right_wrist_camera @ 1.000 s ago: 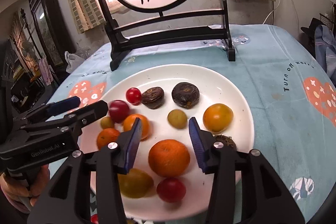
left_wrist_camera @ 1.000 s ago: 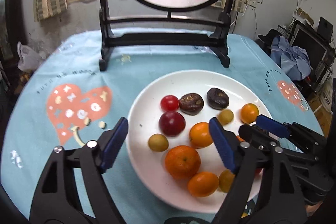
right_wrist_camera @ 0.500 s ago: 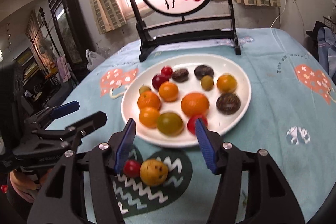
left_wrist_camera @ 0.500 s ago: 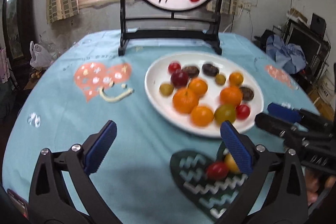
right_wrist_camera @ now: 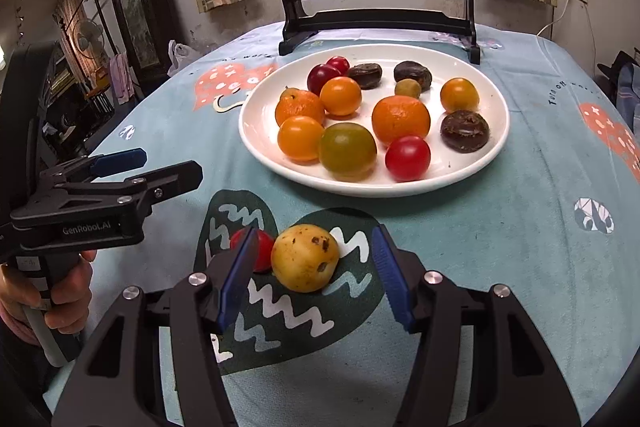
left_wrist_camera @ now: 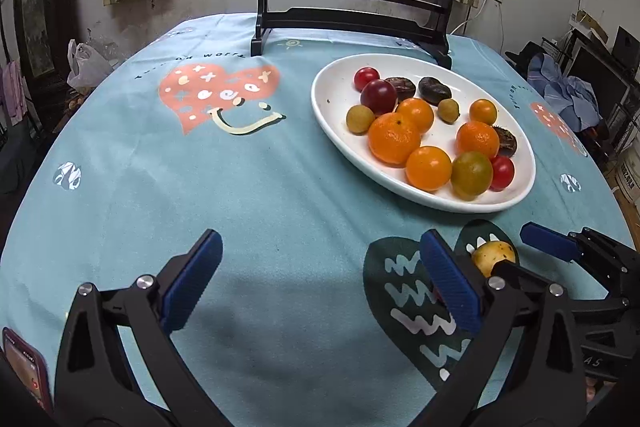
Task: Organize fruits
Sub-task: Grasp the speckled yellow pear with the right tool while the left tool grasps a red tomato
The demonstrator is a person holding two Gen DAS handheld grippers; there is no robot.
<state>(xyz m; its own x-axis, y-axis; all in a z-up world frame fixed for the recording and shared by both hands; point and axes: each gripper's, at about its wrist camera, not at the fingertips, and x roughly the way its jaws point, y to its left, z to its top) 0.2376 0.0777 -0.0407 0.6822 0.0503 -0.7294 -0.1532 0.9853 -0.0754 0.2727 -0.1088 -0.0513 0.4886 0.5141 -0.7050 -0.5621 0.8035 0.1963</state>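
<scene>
Mostly sorted: plate (right_wrist_camera: 490,155) holds many fruits; yellow fruit (right_wrist_camera: 305,257) and red tomato (right_wrist_camera: 262,251) remain outside, both grippers gaping empty.

Lower centre of my right view: a spotted yellow fruit (right_wrist_camera: 305,257) touching a small red tomato (right_wrist_camera: 262,250); the rest fill the white plate (right_wrist_camera: 486,163) above.

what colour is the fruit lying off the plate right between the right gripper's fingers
Yellow with a few brown spots; the right wrist view shows it best.
</scene>
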